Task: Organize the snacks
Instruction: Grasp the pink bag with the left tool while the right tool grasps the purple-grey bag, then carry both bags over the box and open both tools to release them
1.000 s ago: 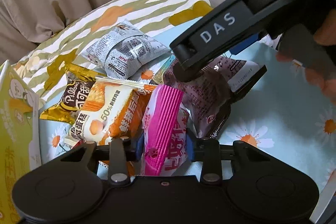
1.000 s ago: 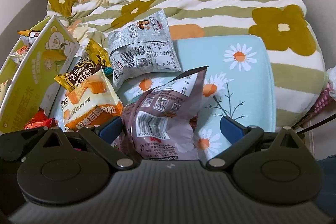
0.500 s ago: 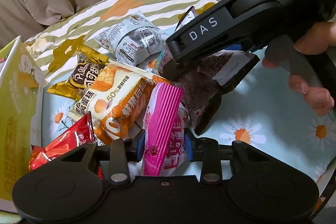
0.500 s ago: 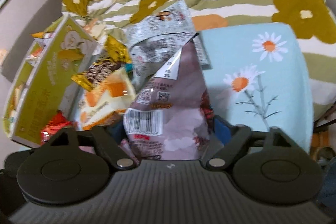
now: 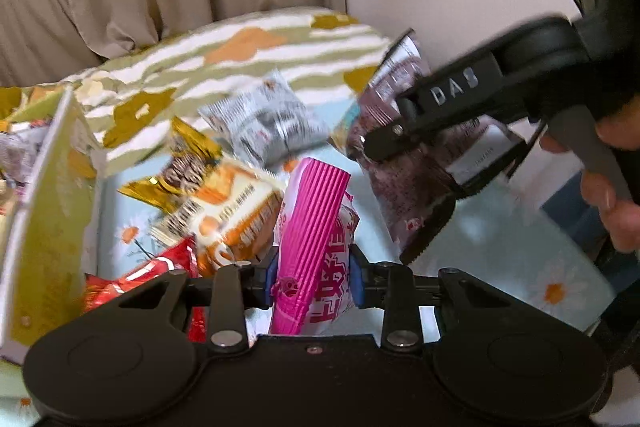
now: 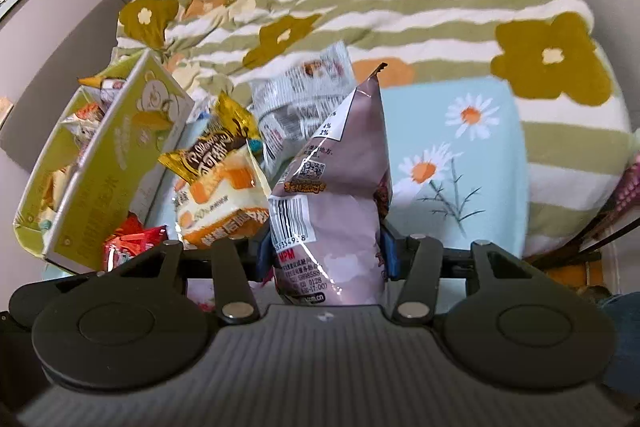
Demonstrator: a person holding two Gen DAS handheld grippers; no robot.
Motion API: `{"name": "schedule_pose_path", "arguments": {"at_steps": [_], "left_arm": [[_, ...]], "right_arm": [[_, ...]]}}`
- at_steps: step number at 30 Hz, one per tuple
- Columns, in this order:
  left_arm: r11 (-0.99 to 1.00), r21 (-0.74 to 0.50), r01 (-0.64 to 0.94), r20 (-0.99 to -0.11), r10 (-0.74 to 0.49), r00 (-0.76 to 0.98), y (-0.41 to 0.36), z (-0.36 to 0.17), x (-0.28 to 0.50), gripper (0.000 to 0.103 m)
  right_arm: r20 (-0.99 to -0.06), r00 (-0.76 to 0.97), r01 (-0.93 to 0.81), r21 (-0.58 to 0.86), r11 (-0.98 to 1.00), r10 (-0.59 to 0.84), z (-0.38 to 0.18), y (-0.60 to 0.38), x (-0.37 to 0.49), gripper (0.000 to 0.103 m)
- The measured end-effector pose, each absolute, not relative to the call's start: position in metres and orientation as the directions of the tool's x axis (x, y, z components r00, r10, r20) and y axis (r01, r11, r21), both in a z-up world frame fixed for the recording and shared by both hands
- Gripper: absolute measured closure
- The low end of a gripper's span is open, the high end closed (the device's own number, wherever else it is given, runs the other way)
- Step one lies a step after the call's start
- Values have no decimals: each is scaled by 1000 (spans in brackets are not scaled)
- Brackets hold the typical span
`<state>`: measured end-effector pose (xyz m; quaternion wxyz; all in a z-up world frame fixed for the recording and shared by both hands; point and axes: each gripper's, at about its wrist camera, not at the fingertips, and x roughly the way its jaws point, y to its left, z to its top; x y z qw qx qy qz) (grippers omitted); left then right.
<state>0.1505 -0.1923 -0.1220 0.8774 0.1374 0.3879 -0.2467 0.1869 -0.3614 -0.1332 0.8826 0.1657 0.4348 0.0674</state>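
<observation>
**Two packets gripped at once: slip and snag risks**

Left gripper (image 5: pixel 311 281) is clamped on the pink packet (image 5: pixel 316 227), lower centre of the left wrist view; pkt stands upright between the blue pads, pinched low, most of it sticking up free. Right gripper (image 6: pixel 326 253) is closed on the mauve packet (image 6: pixel 336 187), centre of the right wrist view, also pinched near its bottom seam w/ the top flopping up.

The rest of the snacks lie on the daisy cloth (image 6: pixel 472 163): orange-white packet (image 6: pixel 220 203), gold packet (image 6: pixel 212 147), grey-white packet (image 6: pixel 296 103), red packet (image 6: pixel 132 239) at lower left. Yellow-green box (image 6: pixel 116 163) sits at left of frame, open, w/ some pkts already inside; prob. the destination.

Risks, as I judge them:
- Film wrappers are slick and puffy; a low pinch leaves them top-heavy, so a quick swing could let either one rotate or slide out.
- In the left wrist view the right gripper and mauve pkt sit close above-right of the pink one; both tools heading for the same box could clash or knock a pkt loose.
- Box wall looks light card; a pkt catching the rim could tip it or spill what's inside.
- Left view is motion-blurred, so exact clearances there can't be told.
</observation>
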Motion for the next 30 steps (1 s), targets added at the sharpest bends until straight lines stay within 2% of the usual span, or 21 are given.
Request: {"name": "schedule_pose_path", "arguments": {"at_steps": [7, 17, 23, 30], "left_arm": [[887, 25, 461, -659, -332, 675, -160, -58, 130, 66], [960, 69, 271, -544, -192, 817, -58, 14, 128, 66], [976, 100, 193, -535, -111, 837, 11, 26, 148, 66], [979, 111, 172, -591, -74, 803, 79, 17, 185, 66]], "right_arm": [[-693, 672, -7, 348, 938, 262, -79, -348, 167, 37], [-577, 732, -133, 400, 907, 362, -10, -268, 162, 37], [-547, 728, -181, 427, 886, 412, 7, -197, 177, 37], [-551, 712, -185, 450, 873, 435, 9, -114, 204, 37]]}}
